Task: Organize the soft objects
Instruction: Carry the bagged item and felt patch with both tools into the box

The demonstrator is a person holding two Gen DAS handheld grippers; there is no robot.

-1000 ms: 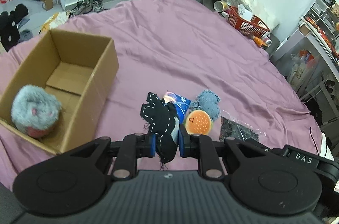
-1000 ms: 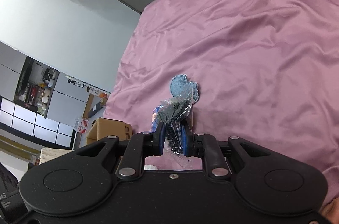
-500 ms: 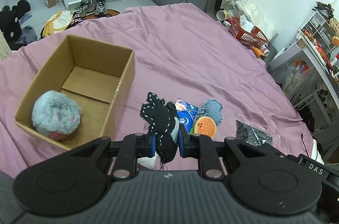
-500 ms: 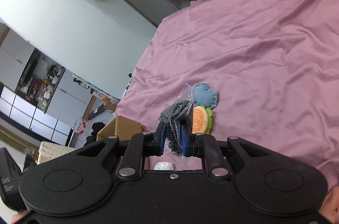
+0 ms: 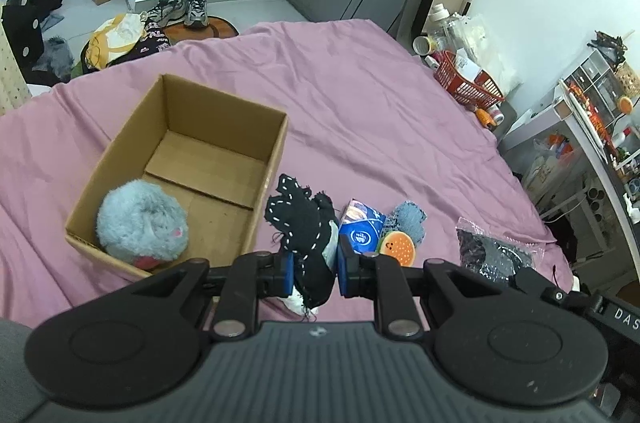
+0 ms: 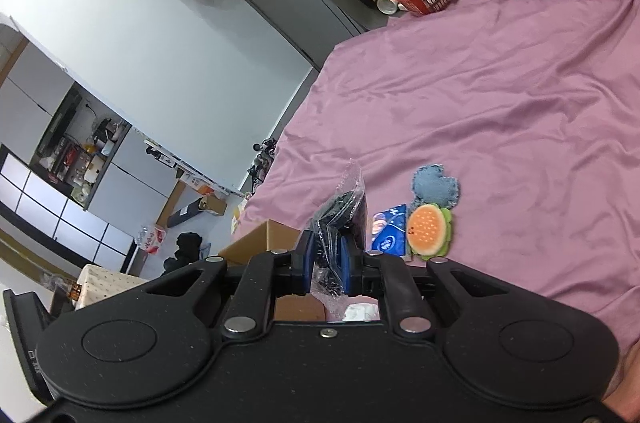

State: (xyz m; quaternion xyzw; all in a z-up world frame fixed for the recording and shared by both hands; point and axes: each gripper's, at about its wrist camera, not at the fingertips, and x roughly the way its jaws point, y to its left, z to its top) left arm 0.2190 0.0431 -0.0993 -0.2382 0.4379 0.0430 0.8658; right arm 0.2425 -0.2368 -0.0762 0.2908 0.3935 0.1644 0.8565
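Note:
My left gripper (image 5: 314, 273) is shut on a black cloth toy with white stitching (image 5: 302, 223), held above the pink bedsheet just right of an open cardboard box (image 5: 224, 127). A grey fluffy plush (image 5: 140, 223) lies in the box's near corner. My right gripper (image 6: 326, 265) is shut on a clear plastic bag of dark fabric (image 6: 344, 203), which also shows in the left wrist view as the bag (image 5: 486, 251) at the right. On the sheet lie a burger-shaped plush (image 5: 396, 247) (image 6: 428, 231), a blue denim heart (image 5: 408, 217) (image 6: 436, 183) and a blue packet (image 5: 362, 231) (image 6: 390, 227).
A red basket (image 5: 466, 85) with bottles sits at the bed's far right edge. Shelves and clutter stand to the right. Shoes (image 5: 184, 9) and bags lie on the floor beyond the bed. The box's corner (image 6: 260, 243) shows left of the right gripper.
Both grippers have risen with their loads. In the left wrist view the box and plush shifted right and closer to centre. In the right wrist view the burger plush and packet came into sight.

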